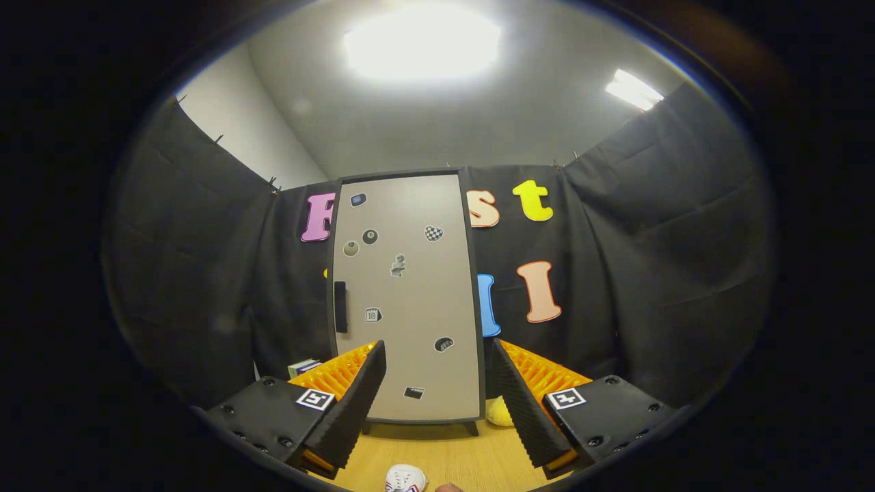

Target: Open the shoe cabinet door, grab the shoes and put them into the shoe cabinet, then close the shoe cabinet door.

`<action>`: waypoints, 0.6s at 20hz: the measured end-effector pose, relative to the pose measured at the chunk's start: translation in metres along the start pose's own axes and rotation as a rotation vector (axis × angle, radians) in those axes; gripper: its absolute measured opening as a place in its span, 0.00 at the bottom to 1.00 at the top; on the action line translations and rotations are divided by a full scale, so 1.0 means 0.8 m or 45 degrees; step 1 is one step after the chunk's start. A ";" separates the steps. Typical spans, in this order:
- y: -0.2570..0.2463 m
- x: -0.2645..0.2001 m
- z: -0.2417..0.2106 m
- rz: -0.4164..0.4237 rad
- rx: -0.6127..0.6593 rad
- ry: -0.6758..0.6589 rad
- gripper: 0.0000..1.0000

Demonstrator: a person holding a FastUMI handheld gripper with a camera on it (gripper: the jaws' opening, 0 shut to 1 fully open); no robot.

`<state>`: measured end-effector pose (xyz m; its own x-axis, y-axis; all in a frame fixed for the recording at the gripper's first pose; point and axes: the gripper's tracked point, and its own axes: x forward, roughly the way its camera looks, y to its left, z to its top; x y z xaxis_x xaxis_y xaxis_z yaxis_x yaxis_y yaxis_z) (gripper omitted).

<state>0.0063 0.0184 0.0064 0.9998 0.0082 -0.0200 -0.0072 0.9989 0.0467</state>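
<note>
A: Gripper view first. What's in the centre of the frame?

B: The cabinet (pixel 409 294), a tall flat slab with rounded corners, matte beige door in a dark frame, shut. A dark oblong handle (pixel 340 307) sits on its left edge. It stands on short dark feet on the wood-grain bench (pixel 451 458).

A: Anything on the door?

B: Eight small stickers; one looks like a black ball, one is a checkered heart. No writing I can read.

A: And the shoe?

B: One white shoe (pixel 405 477), at the bottom centre, on the bench between the fingers. A yellow rounded thing (pixel 500 412) sits by the cabinet's lower right corner.

A: The hand-held gripper (pixel 439 393)?

B: Spread wide, holding nothing; ribbed finger faces, one square marker on each of the two blocks.
</note>
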 end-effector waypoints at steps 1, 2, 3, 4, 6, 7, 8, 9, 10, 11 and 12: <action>0.003 0.003 0.001 0.000 -0.004 0.005 0.97; 0.008 0.006 0.002 0.004 -0.003 0.012 0.97; 0.014 0.011 0.005 0.012 -0.002 0.013 0.97; 0.020 0.017 0.008 0.021 -0.006 0.011 0.97; 0.031 0.033 0.016 0.037 -0.014 0.009 0.96; 0.041 0.042 0.018 0.052 -0.010 0.013 0.97; 0.051 0.052 0.020 0.067 -0.005 0.017 0.97; 0.062 0.062 0.022 0.083 -0.003 0.018 0.96; 0.071 0.073 0.024 0.095 -0.005 0.012 0.97; 0.080 0.085 0.027 0.103 -0.011 0.010 0.97; 0.089 0.097 0.027 0.116 -0.015 0.007 0.97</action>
<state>0.0836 0.0889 0.0301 0.9948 0.0990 -0.0221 -0.0982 0.9945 0.0367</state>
